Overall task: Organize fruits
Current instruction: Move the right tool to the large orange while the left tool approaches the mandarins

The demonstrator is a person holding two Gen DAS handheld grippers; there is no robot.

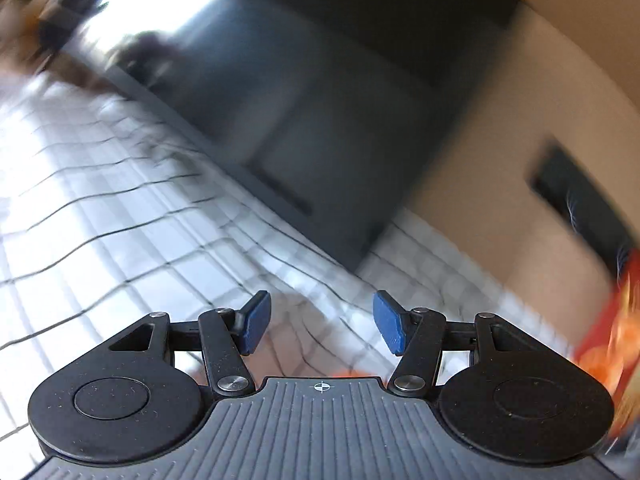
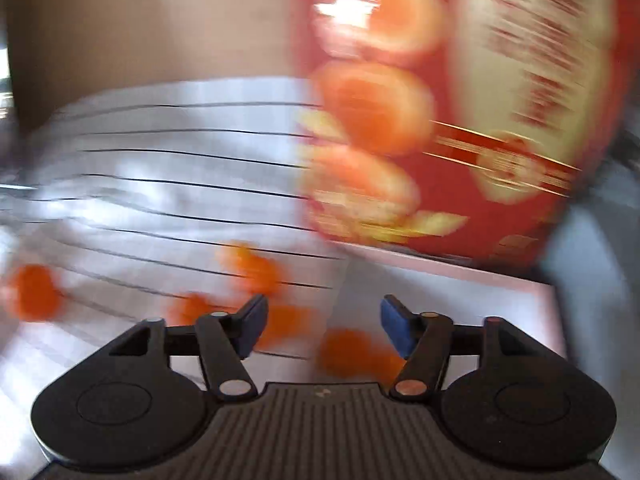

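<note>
Both views are motion-blurred. Left wrist view: the left gripper (image 1: 321, 328), with blue-padded fingers (image 1: 256, 328), has its jaws apart and nothing between them; it hangs over a white cloth with a thin black grid (image 1: 100, 208) covering the counter. A dark grey cabinet-like block (image 1: 320, 120) lies far, a beige wall (image 1: 480, 184) to its right, and the edge of a red printed box (image 1: 616, 332) shows at far right.

Right wrist view: the right gripper (image 2: 324, 330), jaws likewise apart and empty, faces small round orange fruits (image 2: 256, 268) scattered on the gridded cloth, near and left of centre. One fruit (image 2: 348, 354) lies just beyond the fingertips on a flat white board (image 2: 460, 300). The red box printed with orange fruit pictures (image 2: 460, 120) stands far right.
</note>
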